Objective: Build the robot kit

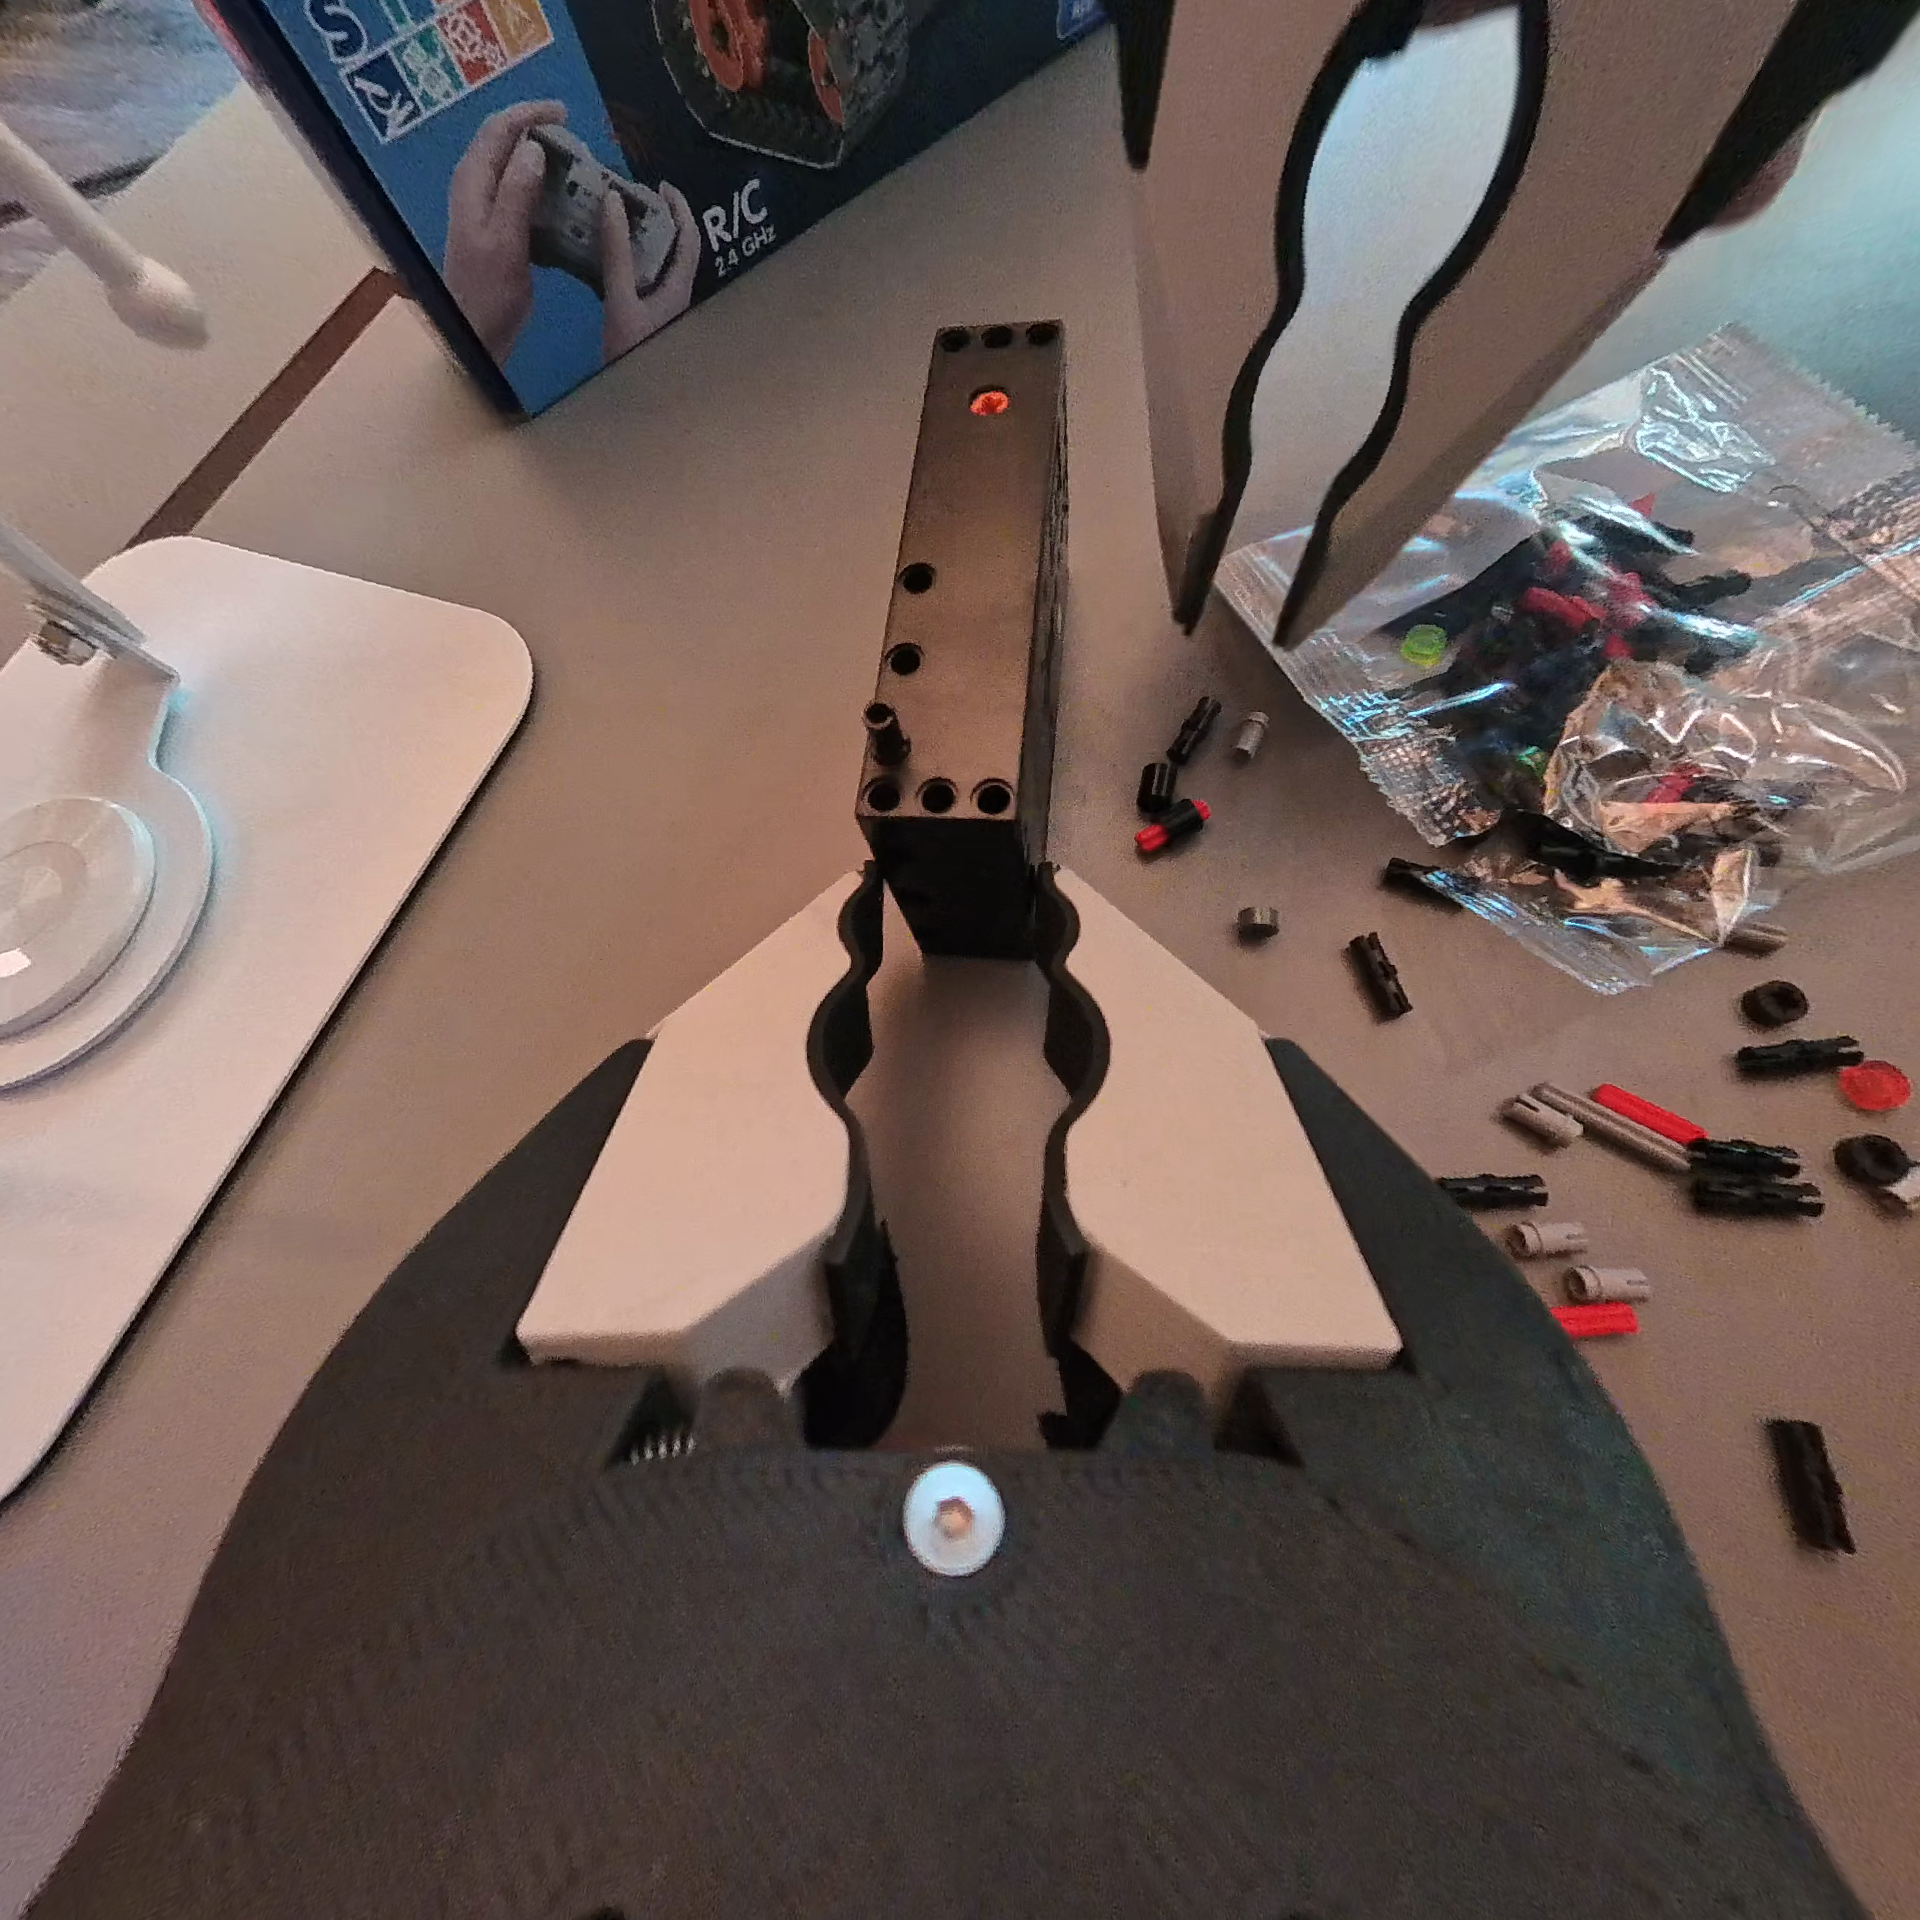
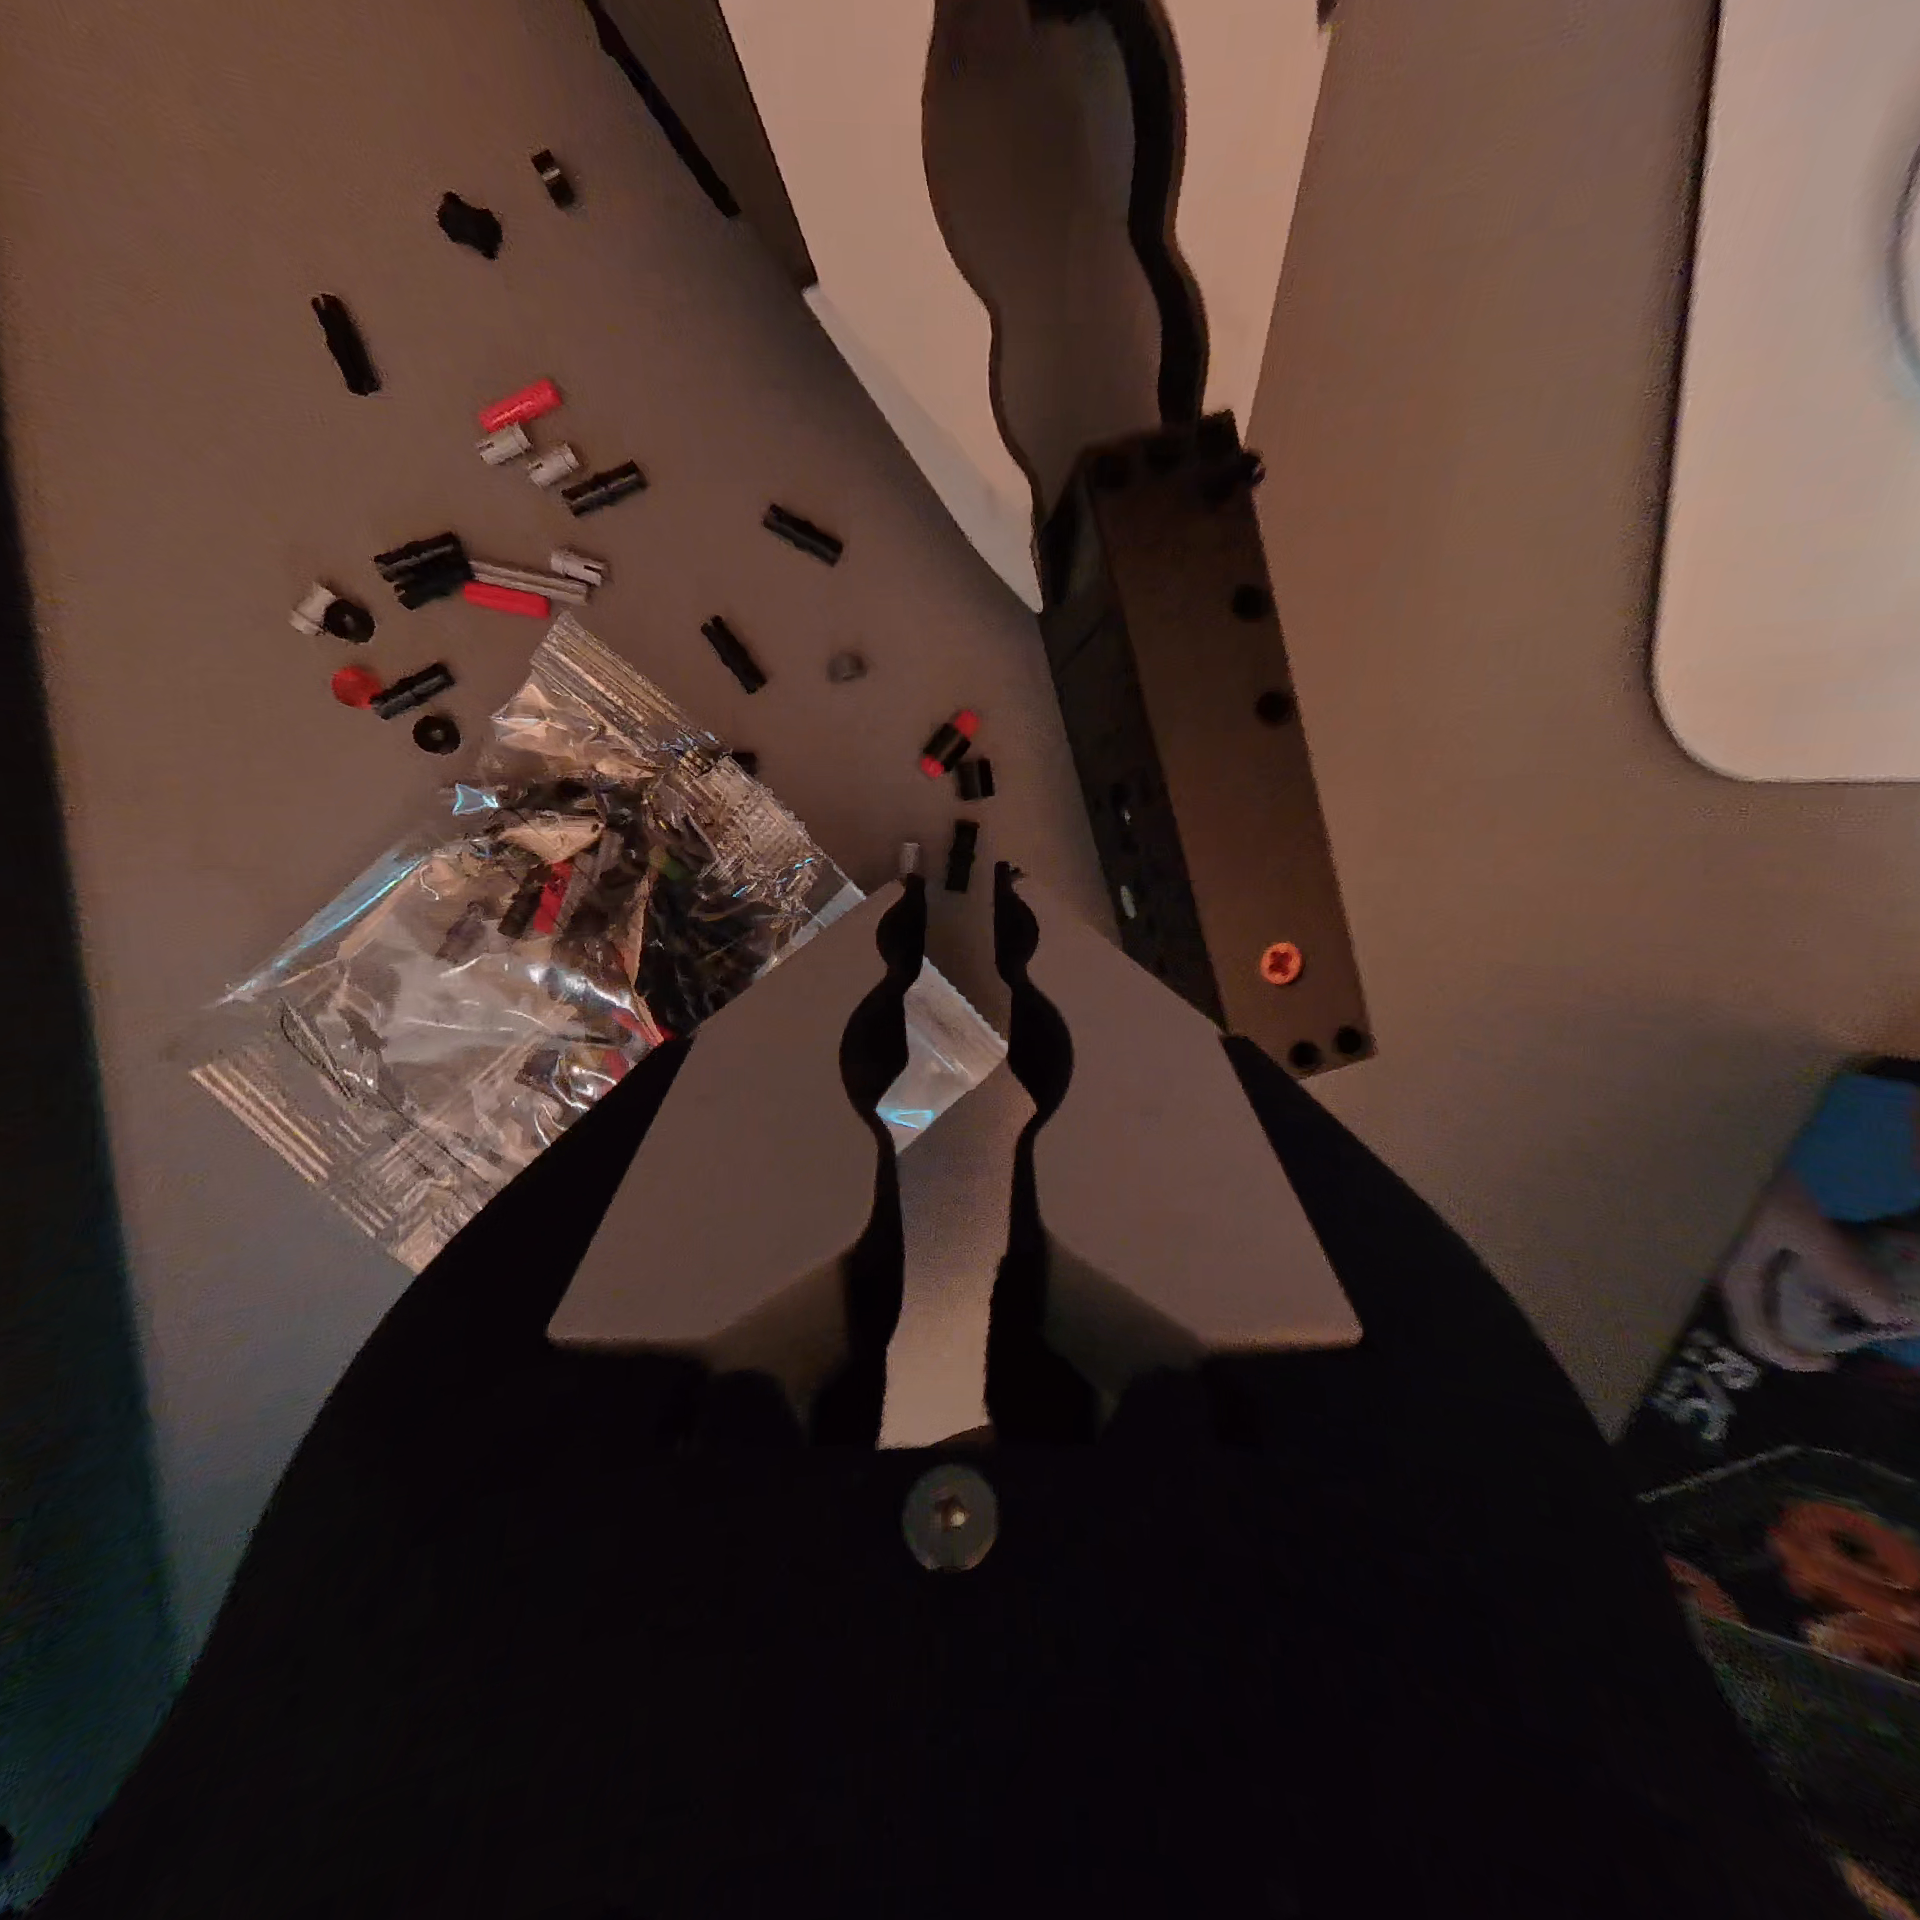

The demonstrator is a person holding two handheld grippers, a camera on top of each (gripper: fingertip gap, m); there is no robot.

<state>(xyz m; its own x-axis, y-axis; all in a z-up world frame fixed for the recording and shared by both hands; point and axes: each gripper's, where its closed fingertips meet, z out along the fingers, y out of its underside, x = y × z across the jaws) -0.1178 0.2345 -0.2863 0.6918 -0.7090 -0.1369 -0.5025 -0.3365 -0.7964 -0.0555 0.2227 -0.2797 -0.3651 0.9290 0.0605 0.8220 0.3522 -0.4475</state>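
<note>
Beside the plastic bag (image 1: 1621, 665), the left gripper (image 1: 958, 883) squeezes a long black block (image 1: 971, 623); the right gripper (image 2: 958, 883) hangs slightly open over small black pins (image 2: 961, 854).

Left tongs (image 1: 958, 894) around black block (image 1: 971, 623)

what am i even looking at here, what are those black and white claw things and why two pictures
The claws are two hand-held grippers, each carrying its own camera that looks forward along its two fingers, hence two pictures. The left wrist view shows the left gripper shut on one end of a long black block with round holes and an orange-red spot. The right wrist view shows the right gripper, fingers apart and empty, hovering near a small black pin. On the tan table lie a clear bag of parts, scattered black, grey and red pins, a blue toy box and a white stand base.
</note>
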